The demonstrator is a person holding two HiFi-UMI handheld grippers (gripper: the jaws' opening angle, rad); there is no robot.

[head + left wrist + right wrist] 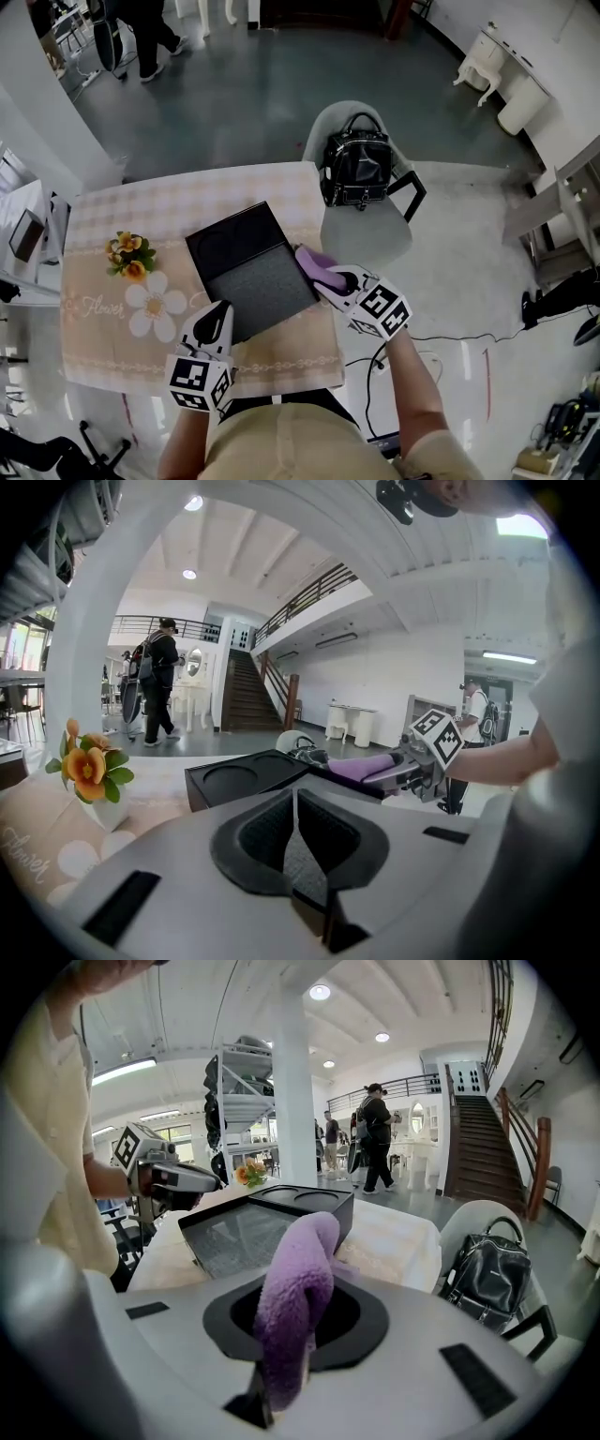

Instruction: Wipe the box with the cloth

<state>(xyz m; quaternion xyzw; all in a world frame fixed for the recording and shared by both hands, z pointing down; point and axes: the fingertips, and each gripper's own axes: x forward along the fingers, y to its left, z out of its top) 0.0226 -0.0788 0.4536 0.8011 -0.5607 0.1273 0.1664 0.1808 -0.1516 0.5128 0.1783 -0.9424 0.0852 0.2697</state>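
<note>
Box (251, 272) near table (98, 361) front edge, cloth (314, 262) at its right edge

The left gripper (220, 314) covers the near corner of the box (248, 267). The lower end of the cloth (295, 1297) is buried between the jaws of the right gripper (328, 278). The person's torso (281, 441) hides the table (94, 281) at its near edge.
</note>
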